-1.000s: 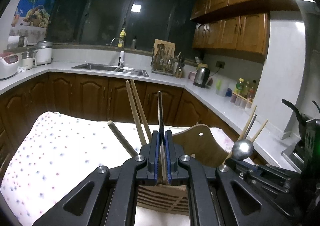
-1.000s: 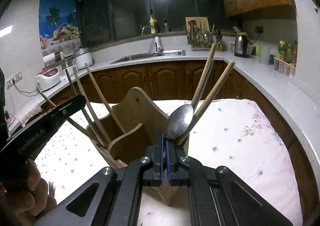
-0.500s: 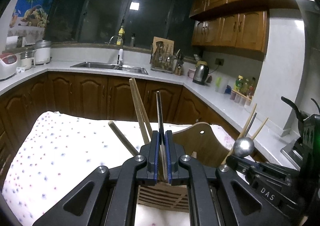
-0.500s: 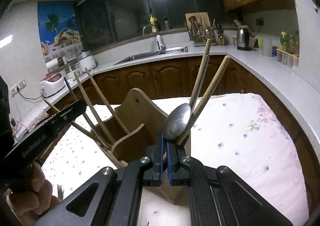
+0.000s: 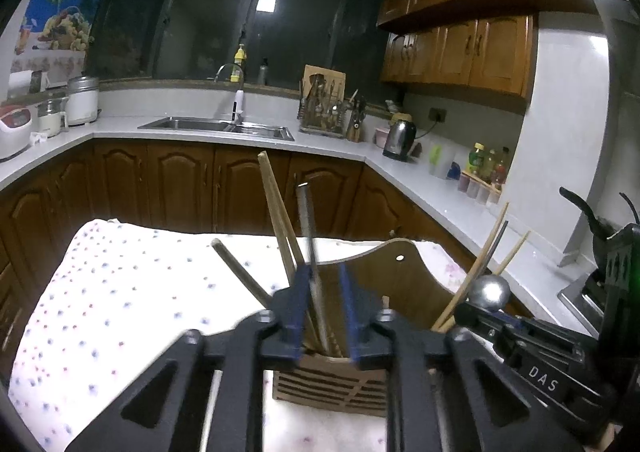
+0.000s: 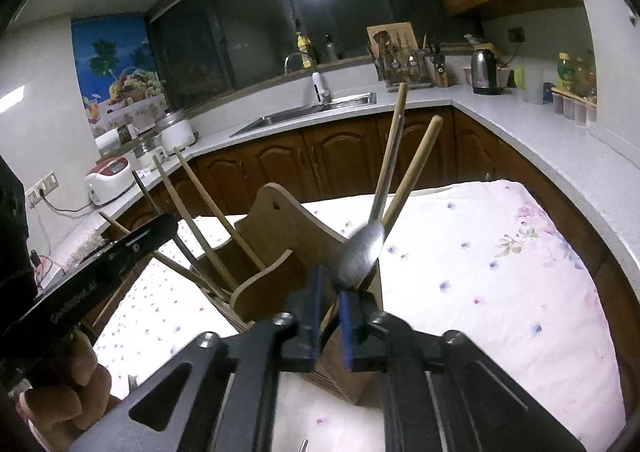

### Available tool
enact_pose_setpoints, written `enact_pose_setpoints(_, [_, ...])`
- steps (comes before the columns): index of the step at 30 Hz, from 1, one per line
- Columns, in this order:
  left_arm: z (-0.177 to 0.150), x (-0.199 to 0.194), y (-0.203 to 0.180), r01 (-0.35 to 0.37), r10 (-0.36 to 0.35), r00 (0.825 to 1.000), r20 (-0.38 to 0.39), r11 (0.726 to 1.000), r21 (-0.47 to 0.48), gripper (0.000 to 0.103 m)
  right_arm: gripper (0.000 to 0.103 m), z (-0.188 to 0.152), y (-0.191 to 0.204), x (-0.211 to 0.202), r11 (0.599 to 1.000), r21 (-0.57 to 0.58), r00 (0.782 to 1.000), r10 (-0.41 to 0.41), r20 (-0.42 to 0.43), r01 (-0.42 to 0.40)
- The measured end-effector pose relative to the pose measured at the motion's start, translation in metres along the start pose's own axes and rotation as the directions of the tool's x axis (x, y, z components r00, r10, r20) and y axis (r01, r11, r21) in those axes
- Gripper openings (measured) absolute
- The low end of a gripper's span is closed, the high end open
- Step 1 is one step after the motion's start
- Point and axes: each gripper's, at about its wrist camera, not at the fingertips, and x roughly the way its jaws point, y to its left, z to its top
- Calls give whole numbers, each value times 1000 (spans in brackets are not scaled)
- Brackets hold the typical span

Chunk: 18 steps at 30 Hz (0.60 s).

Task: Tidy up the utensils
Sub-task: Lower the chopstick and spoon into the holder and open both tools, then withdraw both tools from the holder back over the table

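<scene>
My left tool (image 5: pixel 323 306) is opening around a dark chopstick (image 5: pixel 310 248) standing in the wooden utensil holder (image 5: pixel 404 280). My right tool (image 6: pixel 329 310) is opening beneath a metal spoon (image 6: pixel 362 254), at the holder's three o'clock compartment.

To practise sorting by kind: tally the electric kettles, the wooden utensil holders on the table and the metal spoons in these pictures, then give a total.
electric kettle: 1
wooden utensil holder: 1
metal spoon: 1
Total: 3

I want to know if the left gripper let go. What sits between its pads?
In the left wrist view, a dark metal utensil handle stands between the opening left gripper pads, over the wooden holder.
</scene>
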Motion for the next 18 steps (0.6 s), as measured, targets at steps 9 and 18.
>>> enact_pose_setpoints(9, [-2, -26, -3, -9, 8, 999, 38, 1000, 9, 50, 35, -1, -6, -16, 1000, 22, 1000, -20, 19, 20])
enact_pose_setpoints(18, [-17, -71, 2, -63, 63, 994, 84, 998, -3, 99, 82, -9, -5, -37, 1000, 25, 999, -9, 51, 7])
